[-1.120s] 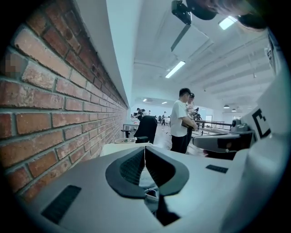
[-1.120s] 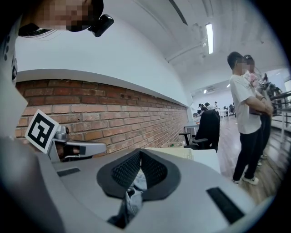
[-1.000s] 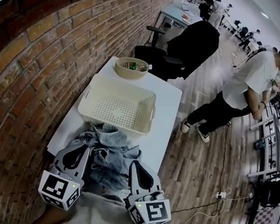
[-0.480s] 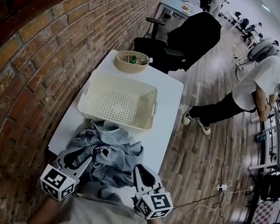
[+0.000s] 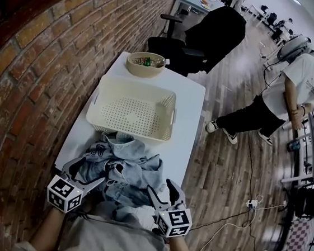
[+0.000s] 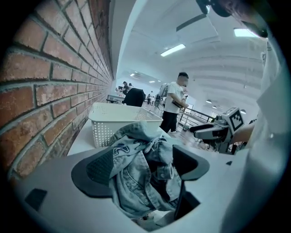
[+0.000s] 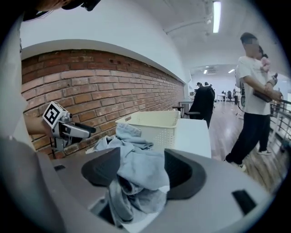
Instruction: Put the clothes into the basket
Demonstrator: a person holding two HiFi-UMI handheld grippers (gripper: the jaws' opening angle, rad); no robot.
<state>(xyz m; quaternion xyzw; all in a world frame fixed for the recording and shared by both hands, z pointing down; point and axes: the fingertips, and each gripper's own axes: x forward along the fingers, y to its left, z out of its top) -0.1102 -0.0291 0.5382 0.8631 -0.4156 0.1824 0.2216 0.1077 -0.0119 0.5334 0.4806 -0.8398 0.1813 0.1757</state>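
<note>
Left gripper [image 5: 85, 173], right gripper [image 5: 161, 188], just opening round clothes [image 5: 121, 166]

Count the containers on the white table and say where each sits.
2. The cream basket sits just beyond the denim clothes; the round bowl stands behind it at the far end. None seems hidden.

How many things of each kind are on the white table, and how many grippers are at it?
Basket: 1
Bowl: 1
Denim pile: 1
Grippers: 2, left gripper and right gripper, jaws just opening, denim between them
Total: 5
</note>
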